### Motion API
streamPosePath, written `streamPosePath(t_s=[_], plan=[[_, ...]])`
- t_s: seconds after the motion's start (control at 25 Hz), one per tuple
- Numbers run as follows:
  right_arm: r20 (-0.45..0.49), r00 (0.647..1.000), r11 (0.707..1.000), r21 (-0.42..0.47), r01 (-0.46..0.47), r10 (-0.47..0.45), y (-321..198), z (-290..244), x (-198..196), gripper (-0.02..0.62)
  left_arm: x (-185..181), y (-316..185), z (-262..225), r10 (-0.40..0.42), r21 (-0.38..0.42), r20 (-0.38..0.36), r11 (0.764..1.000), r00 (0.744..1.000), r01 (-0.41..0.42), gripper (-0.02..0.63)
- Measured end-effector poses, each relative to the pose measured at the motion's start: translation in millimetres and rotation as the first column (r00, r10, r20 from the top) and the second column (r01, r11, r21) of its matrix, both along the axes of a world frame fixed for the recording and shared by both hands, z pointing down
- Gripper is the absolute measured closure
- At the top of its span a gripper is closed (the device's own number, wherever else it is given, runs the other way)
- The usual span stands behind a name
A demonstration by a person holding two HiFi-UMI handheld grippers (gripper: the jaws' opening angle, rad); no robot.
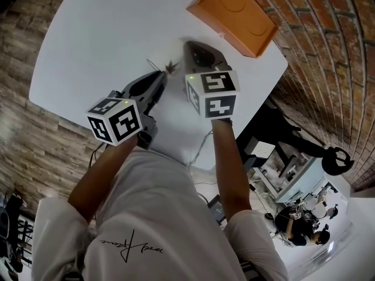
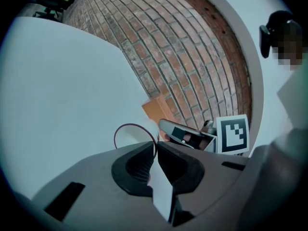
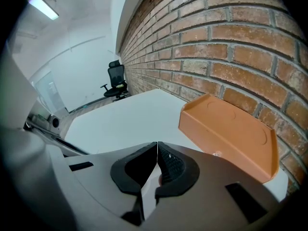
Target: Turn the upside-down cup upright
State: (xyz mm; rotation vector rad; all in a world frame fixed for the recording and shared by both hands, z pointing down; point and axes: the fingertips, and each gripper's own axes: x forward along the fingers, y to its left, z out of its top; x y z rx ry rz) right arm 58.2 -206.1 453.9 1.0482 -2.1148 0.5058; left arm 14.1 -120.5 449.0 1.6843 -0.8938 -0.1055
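No cup shows plainly in any view. A thin dark-red ring [image 2: 130,129] lies on the white table [image 1: 105,34] right at the tips of my left gripper [image 2: 157,143]; in the head view it is only a thin line with a small brown bit [image 1: 170,67]. I cannot tell whether the ring is pinched. My left gripper [image 1: 164,75] has its jaws closed together. Just to its right my right gripper [image 1: 198,50] hovers over the table, shut and holding nothing [image 3: 157,144]. The left gripper view also catches the right gripper [image 2: 185,134].
An orange tray [image 1: 234,13] lies upside down at the table's far right corner by the brick wall [image 3: 231,42], just beyond the right gripper. The table's edge runs close behind both grippers. An office chair [image 3: 115,78] stands far off.
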Motion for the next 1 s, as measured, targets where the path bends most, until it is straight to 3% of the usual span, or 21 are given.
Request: streamPosePath(t_s=[1.0], plan=[[0.028,0.998,0.998,0.0,-0.055,0.055,-2.9,2.6,5.9,0.575,-6.0,-10.4,-1.3,0.015,0.006,0.021,1.0,1.0,-0.015,0.598]])
